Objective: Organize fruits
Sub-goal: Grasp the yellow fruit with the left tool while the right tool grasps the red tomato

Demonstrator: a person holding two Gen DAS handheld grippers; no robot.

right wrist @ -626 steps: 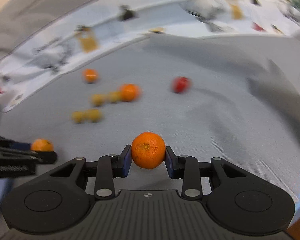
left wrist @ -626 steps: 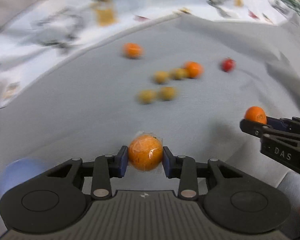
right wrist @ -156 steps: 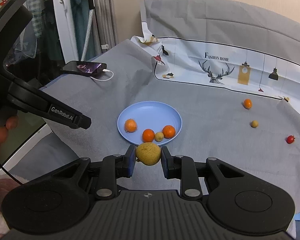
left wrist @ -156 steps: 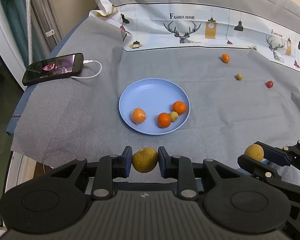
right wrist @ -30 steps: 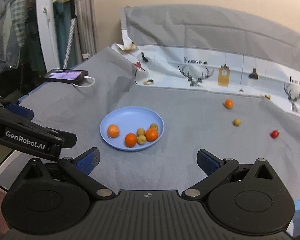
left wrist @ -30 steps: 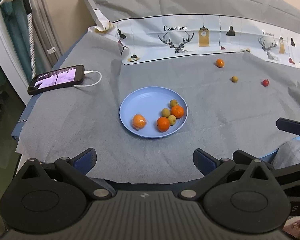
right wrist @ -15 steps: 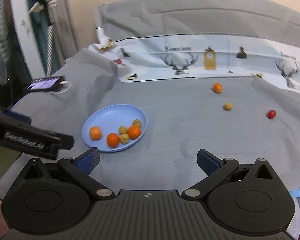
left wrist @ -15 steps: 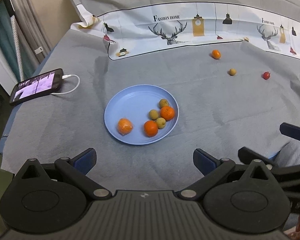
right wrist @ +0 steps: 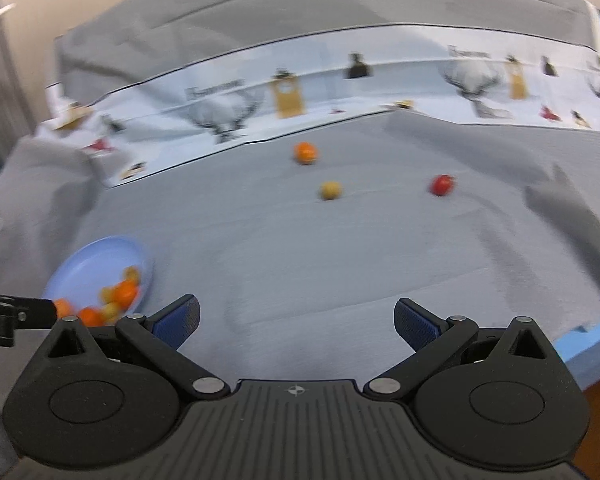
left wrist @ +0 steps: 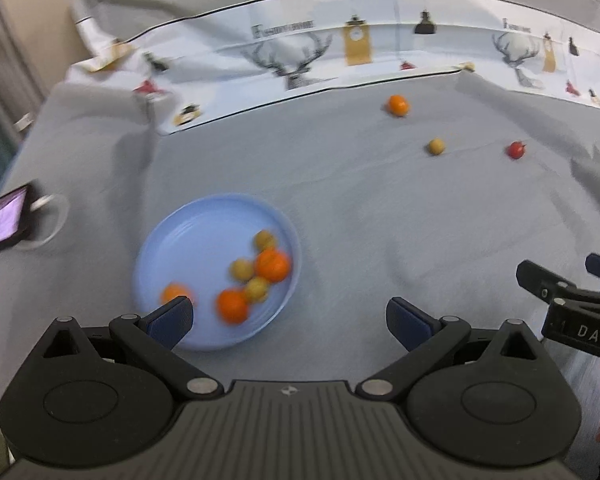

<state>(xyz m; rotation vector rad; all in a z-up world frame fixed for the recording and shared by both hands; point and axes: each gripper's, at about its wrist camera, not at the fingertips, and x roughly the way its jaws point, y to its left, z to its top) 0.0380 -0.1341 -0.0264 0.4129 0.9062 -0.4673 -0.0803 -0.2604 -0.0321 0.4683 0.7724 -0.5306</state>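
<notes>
A blue plate (left wrist: 188, 236) on the grey cloth holds several oranges and small yellow fruits; it also shows at the left of the right wrist view (right wrist: 88, 264). Three fruits lie loose further back: an orange (left wrist: 398, 105) (right wrist: 305, 153), a small yellow fruit (left wrist: 436, 146) (right wrist: 331, 190) and a small red fruit (left wrist: 515, 150) (right wrist: 441, 185). My left gripper (left wrist: 290, 322) is open and empty just in front of the plate. My right gripper (right wrist: 296, 320) is open and empty over bare cloth, facing the loose fruits. Both views are blurred.
A phone (left wrist: 2, 222) with a white cable lies at the left table edge. A white printed cloth (left wrist: 340, 52) runs along the back. The right gripper's fingers (left wrist: 556, 288) show at the right of the left wrist view. A blue table edge (right wrist: 588, 344) shows at right.
Both grippers, open and empty throughout, have moved forward and swung right. The plate has slid left in both views and the loose fruits look nearer.
</notes>
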